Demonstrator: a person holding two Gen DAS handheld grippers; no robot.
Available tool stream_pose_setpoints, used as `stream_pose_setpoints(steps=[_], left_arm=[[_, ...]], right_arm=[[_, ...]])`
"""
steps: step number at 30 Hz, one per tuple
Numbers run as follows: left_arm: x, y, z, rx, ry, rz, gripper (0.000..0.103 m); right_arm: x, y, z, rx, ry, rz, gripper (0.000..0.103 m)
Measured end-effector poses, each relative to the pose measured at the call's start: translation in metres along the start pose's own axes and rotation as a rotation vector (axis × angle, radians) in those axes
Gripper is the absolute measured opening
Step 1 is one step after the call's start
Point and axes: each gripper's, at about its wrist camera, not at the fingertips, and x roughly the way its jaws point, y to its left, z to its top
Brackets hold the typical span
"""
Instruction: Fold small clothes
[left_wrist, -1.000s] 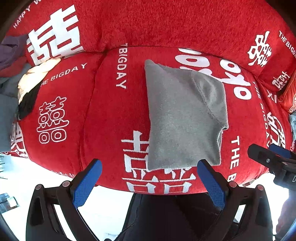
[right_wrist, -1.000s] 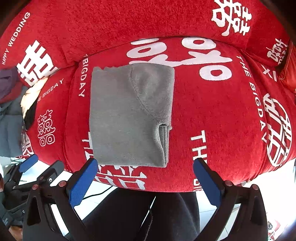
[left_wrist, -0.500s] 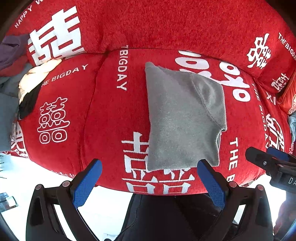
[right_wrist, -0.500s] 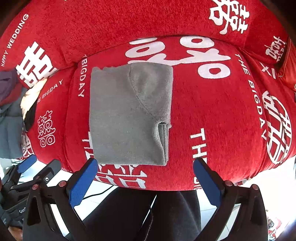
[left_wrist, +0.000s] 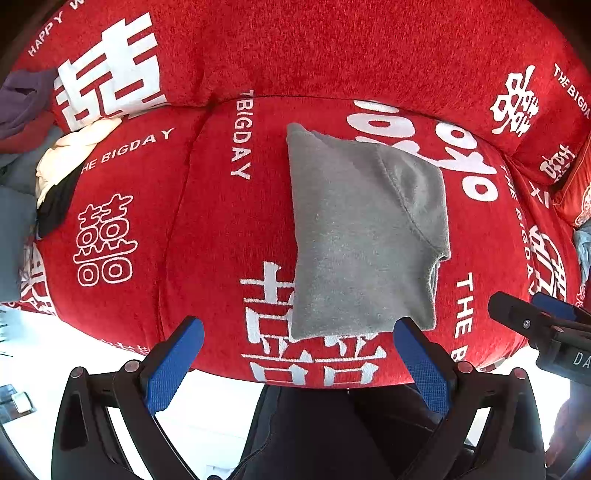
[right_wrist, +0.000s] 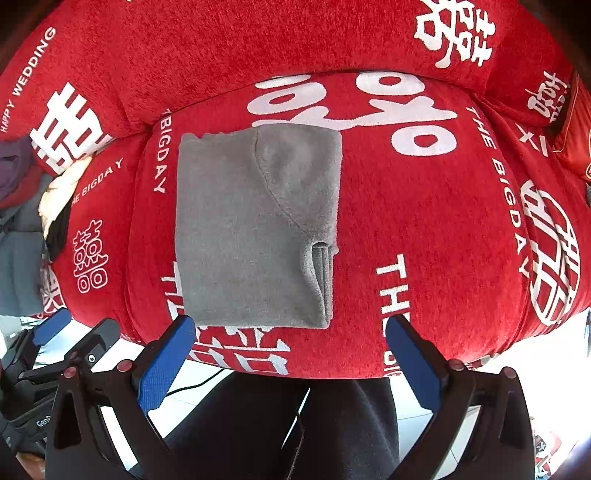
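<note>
**While both our grippers hang spread, the grey cloth lies folded**

We see the grey garment (left_wrist: 362, 236) folded into a rectangle on the red printed sofa seat (left_wrist: 221, 229), its layered edges facing right. Our left gripper (left_wrist: 295, 363) and right gripper (right_wrist: 291, 363) hover off the seat's front edge, blue pads wide apart, holding nothing. A pile of clothes (left_wrist: 55, 166) sits at far left.

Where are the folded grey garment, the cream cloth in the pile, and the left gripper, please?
folded grey garment (right_wrist: 251, 229): right wrist view, middle of its top layer.
cream cloth (left_wrist: 70, 151): left wrist view, its bunched middle.
left gripper (left_wrist: 299, 365): left wrist view, midway between its fingertips, jaws apart.
</note>
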Motion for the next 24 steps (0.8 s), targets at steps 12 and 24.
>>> stream_pose_setpoints(steps=[12,24], left_arm=[[0.0011,0.0005,0.0000,0.002,0.002,0.003,0.103],[0.0044,0.0022,0.0050,0.002,0.003,0.017,0.103]], right_arm=[[0.0002,0.0003,0.0011,0.001,-0.002,-0.001,0.103],[0.0005,0.0047,0.0083,-0.012,0.003,-0.004,0.103]])
